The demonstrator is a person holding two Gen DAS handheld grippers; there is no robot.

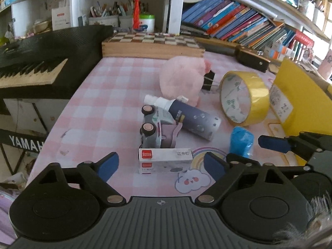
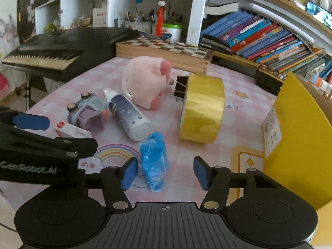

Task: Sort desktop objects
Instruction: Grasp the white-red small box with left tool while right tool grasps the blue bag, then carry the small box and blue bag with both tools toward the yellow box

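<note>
- L gripper (image 1: 160, 164) hovered over pink checked desk mat (image 1: 108, 95), jaws wide apart, nothing gripped; white staple box (image 1: 165, 160) lay between the blue pads, not touching either.
- R gripper (image 2: 165, 173) jaws also apart, blue plastic wad (image 2: 153, 161) between them, nearer the left pad (image 2: 129, 173); pads didn't press on it.
- Toy car (image 1: 153, 127) on its side just behind the box, touching navy/white bottle (image 1: 186, 118) lying flat.
- Pink plush (image 2: 145, 81) behind bottle; black binder clip (image 2: 180, 87) betw. plush and upright yellow tape roll (image 2: 202, 109).
- Yellow bin (image 2: 300, 145) at right edge of mat.
</note>
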